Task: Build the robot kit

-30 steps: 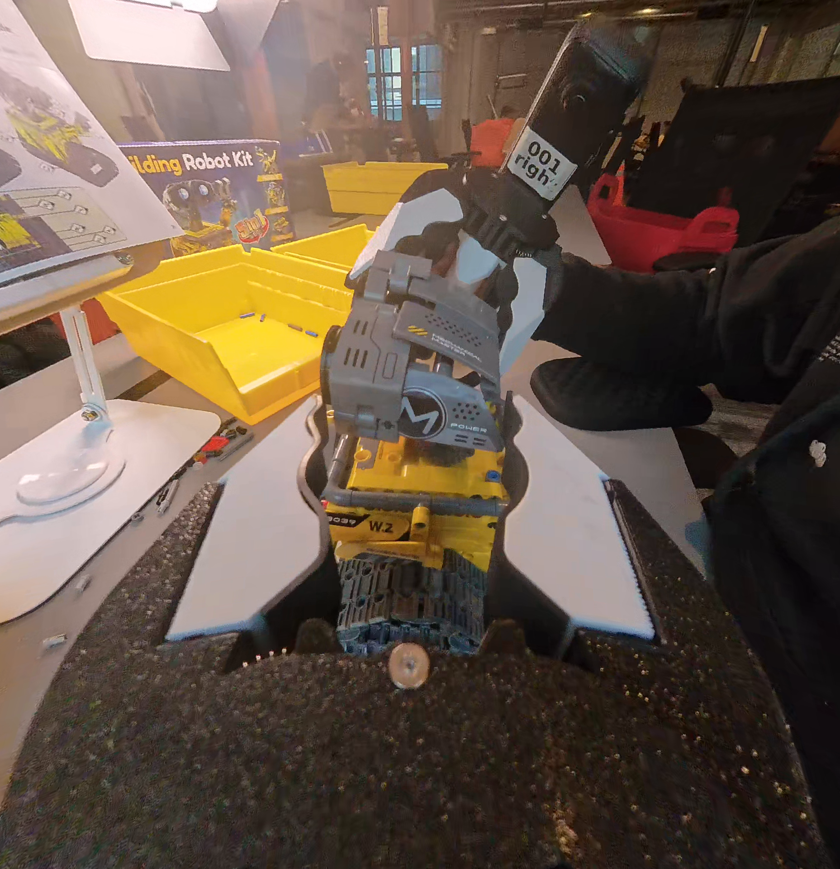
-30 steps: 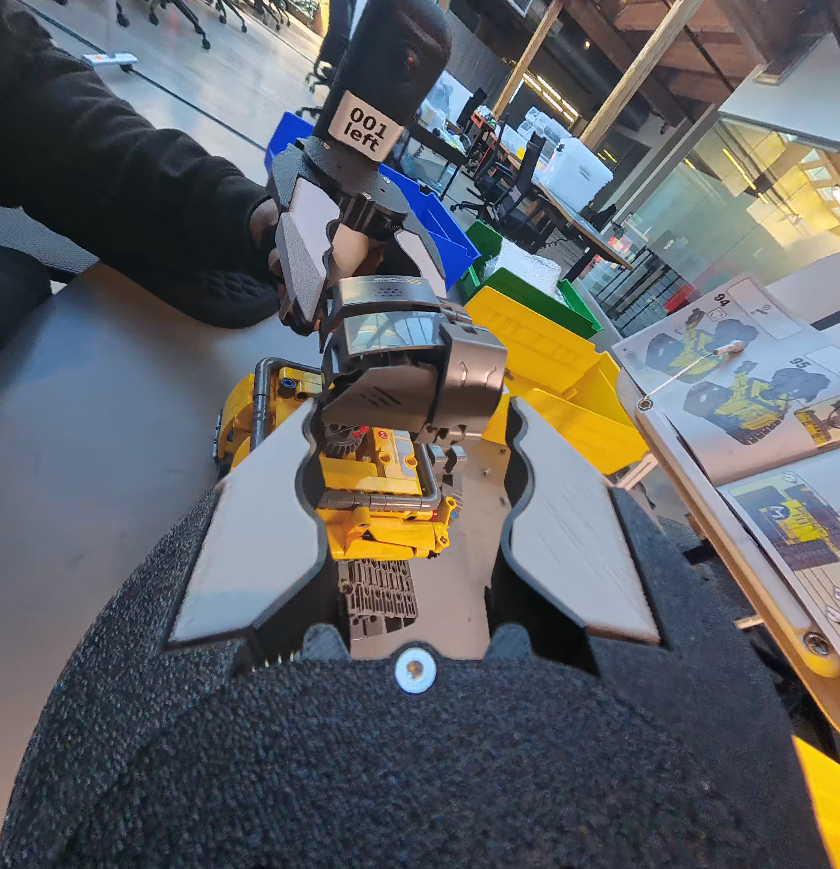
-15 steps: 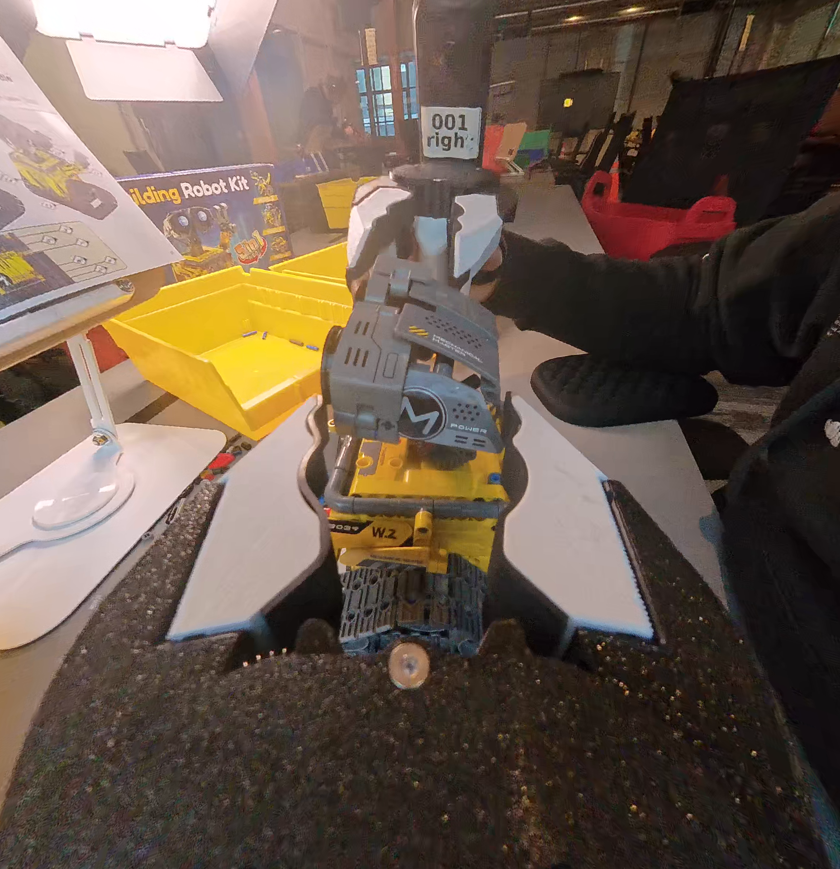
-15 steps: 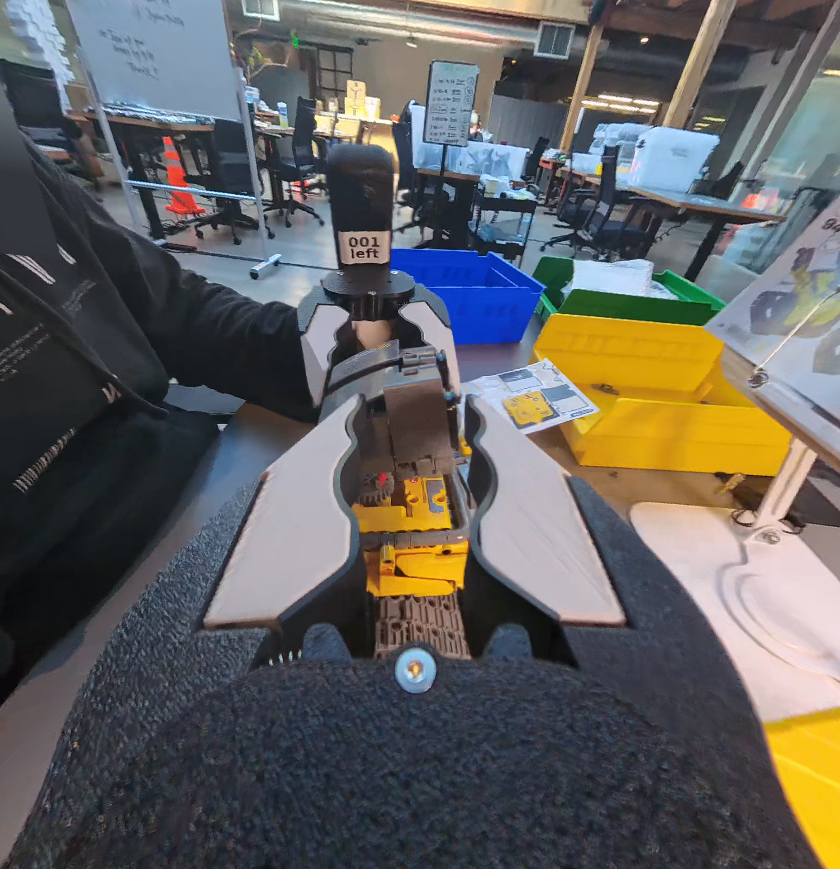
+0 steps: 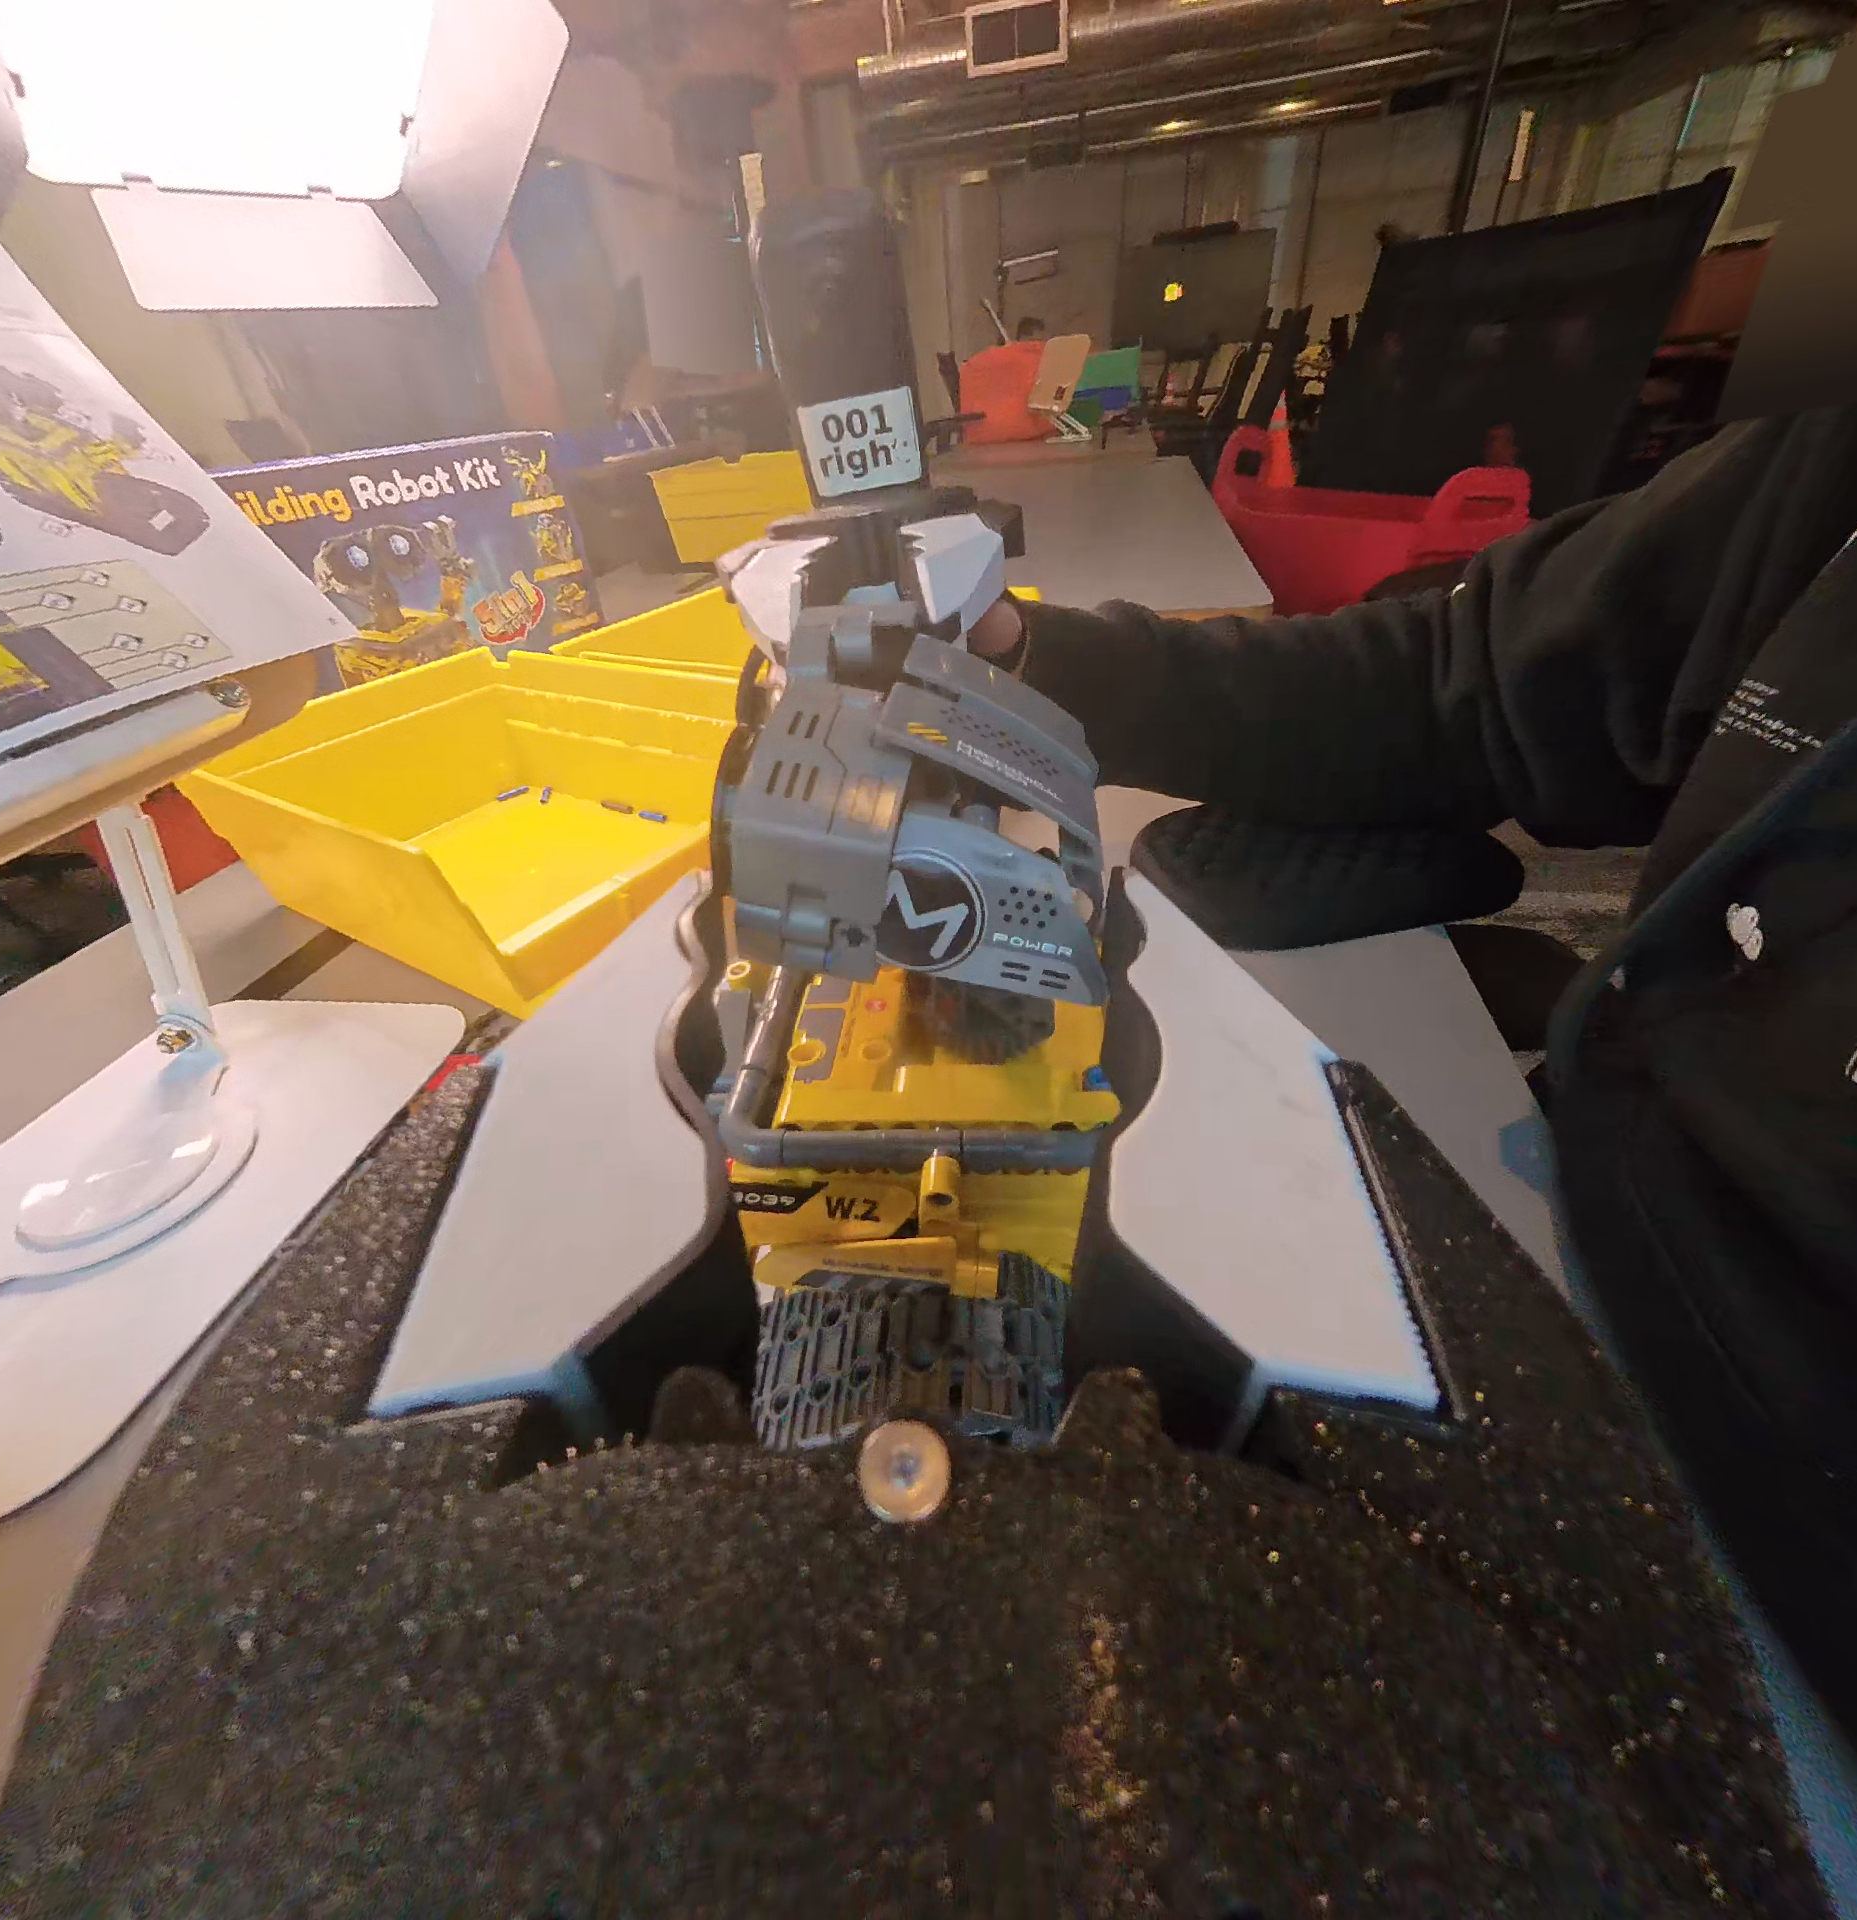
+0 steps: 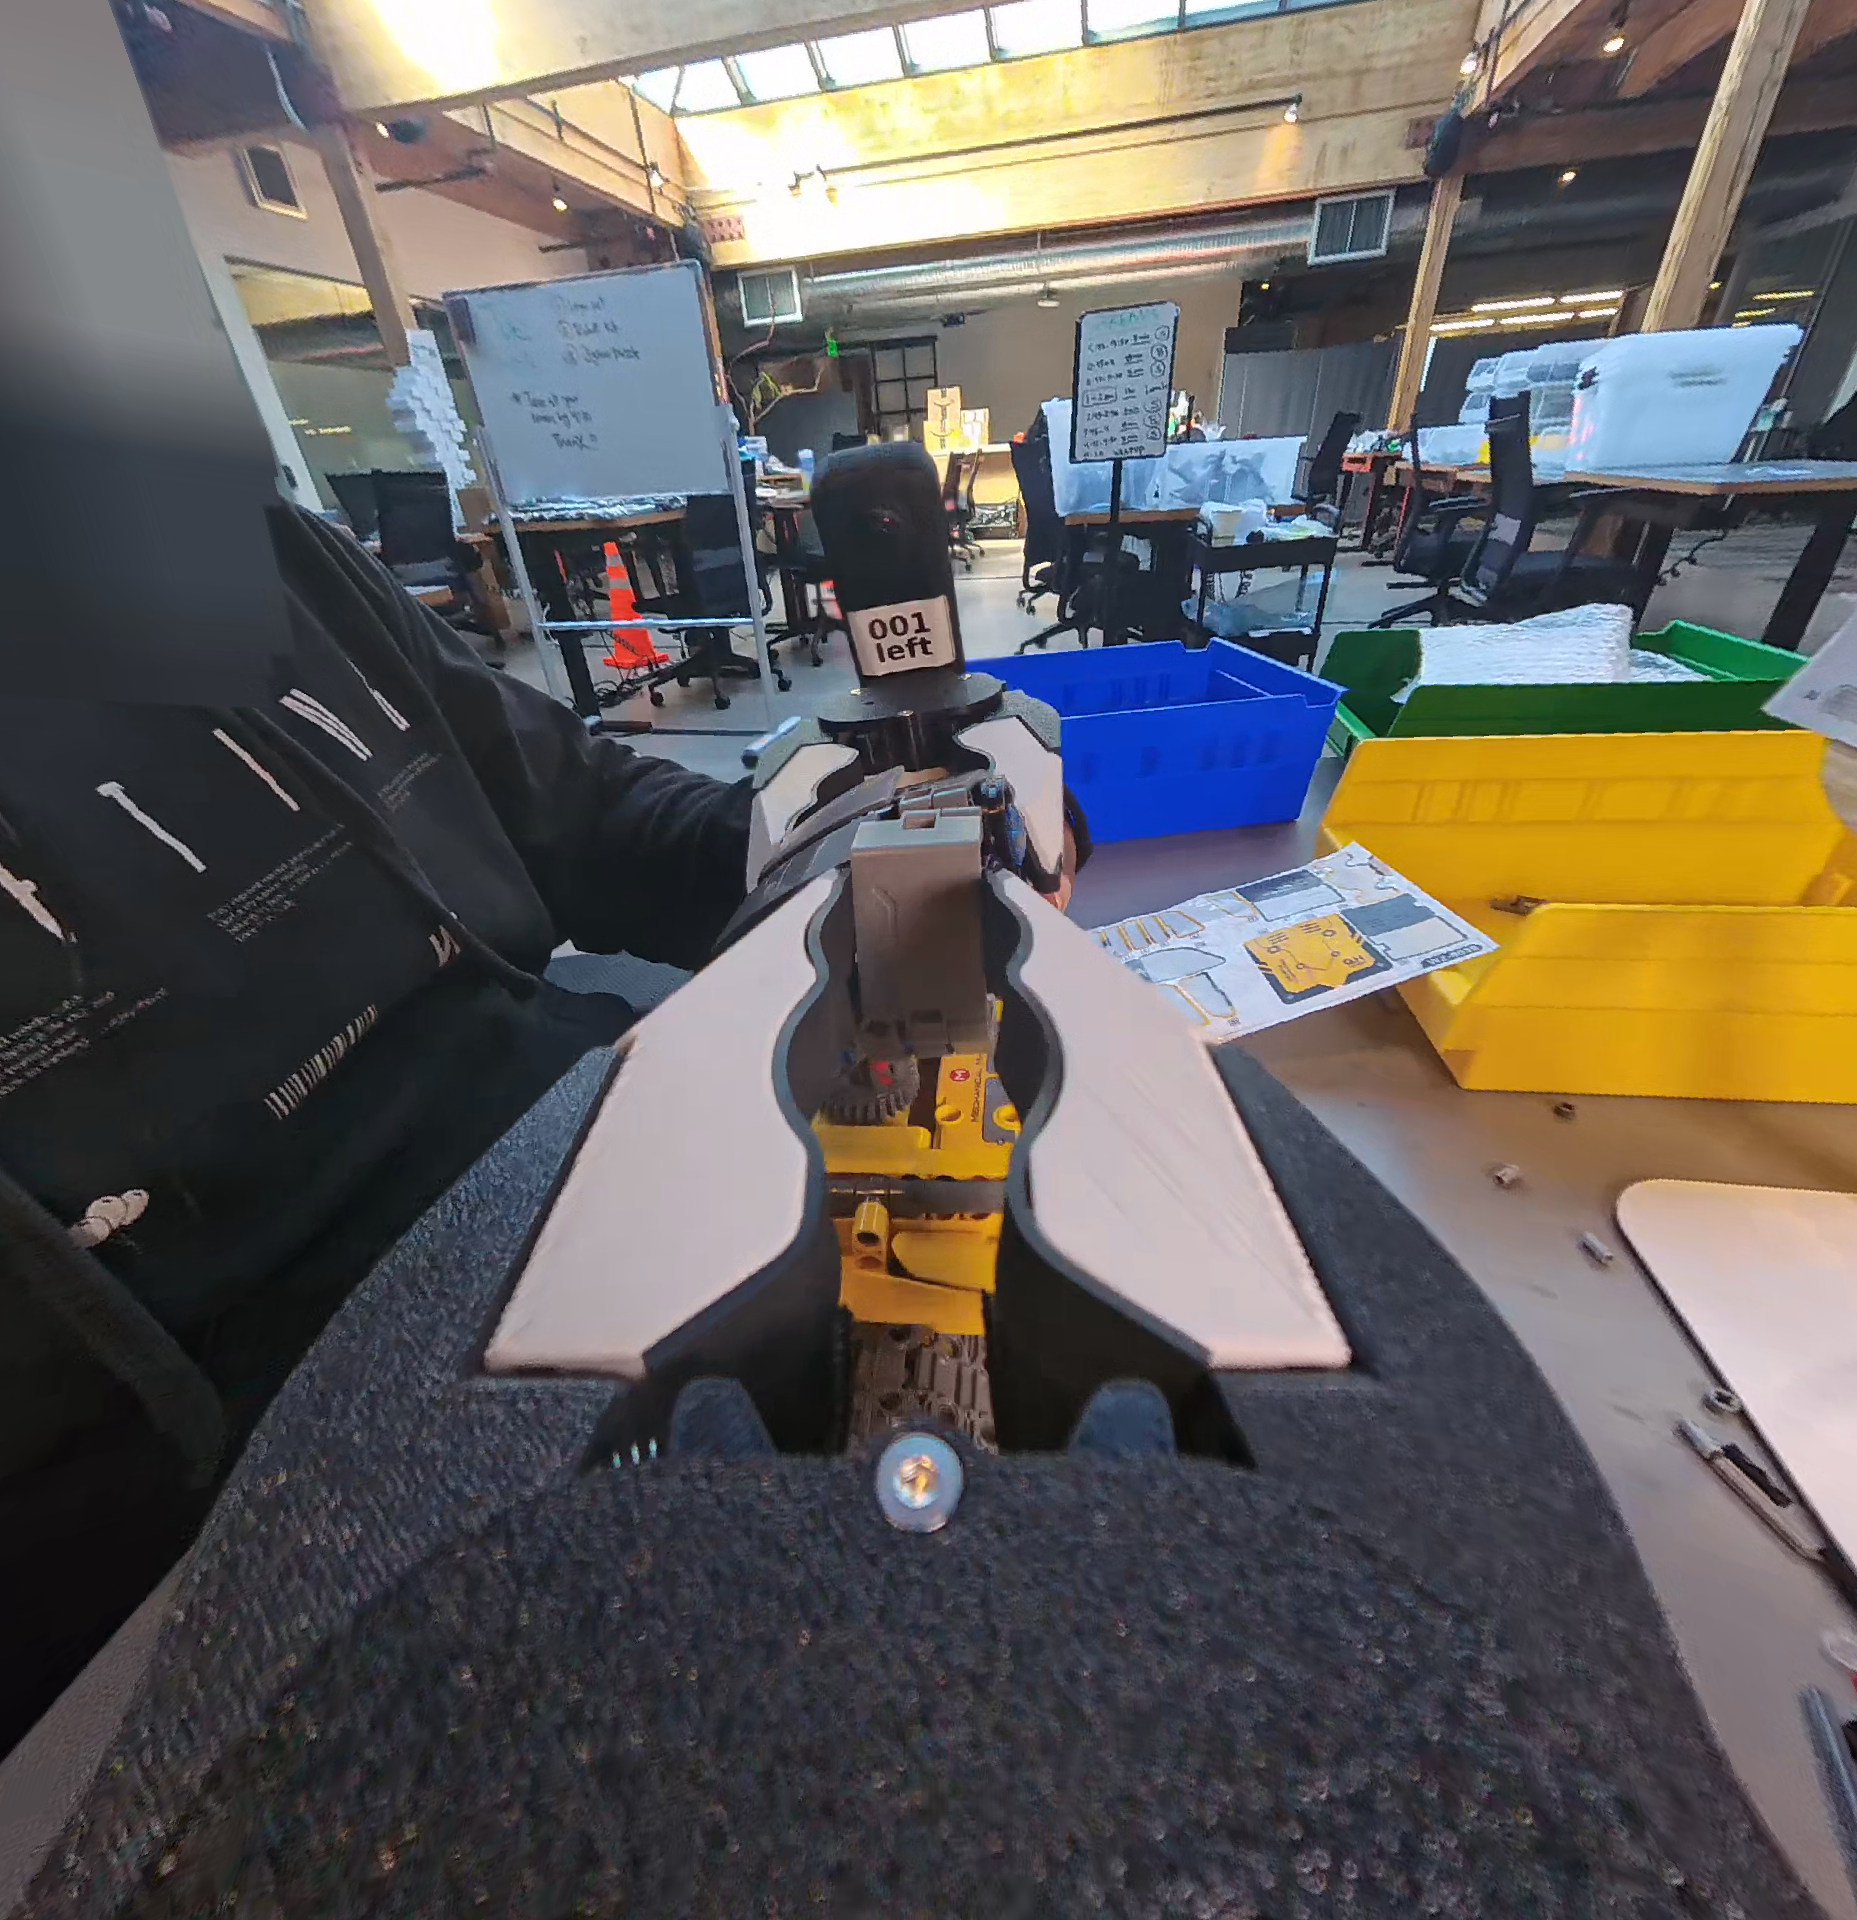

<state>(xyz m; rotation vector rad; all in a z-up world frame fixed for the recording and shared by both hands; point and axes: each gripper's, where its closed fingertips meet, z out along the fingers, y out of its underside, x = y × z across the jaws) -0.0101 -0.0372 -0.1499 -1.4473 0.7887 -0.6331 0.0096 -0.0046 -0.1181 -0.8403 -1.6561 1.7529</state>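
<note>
The toy vehicle (image 5: 908, 1091), yellow in the body with a grey cab and dark tracks, is held above the grey table (image 6: 1423, 1164) from two opposite ends — I judge so that neither end can swing. The left gripper (image 5: 903, 1039) is closed on its yellow body, the fingers (image 5: 581, 1143) pressing both sides, the cab rising just beyond their tips. The right gripper (image 6: 919, 1029) clamps the same toy from the far end, with the grey cab between its fingertips. Left of the toy in the left wrist view stands a yellow bin (image 5: 467, 831) with a few small parts, and nearer, a white stand (image 5: 155, 1101) carrying an instruction sheet (image 5: 82, 540). On the toy's other side lies a printed leaflet (image 6: 1288, 935), before a blue bin (image 6: 1163, 738).
</note>
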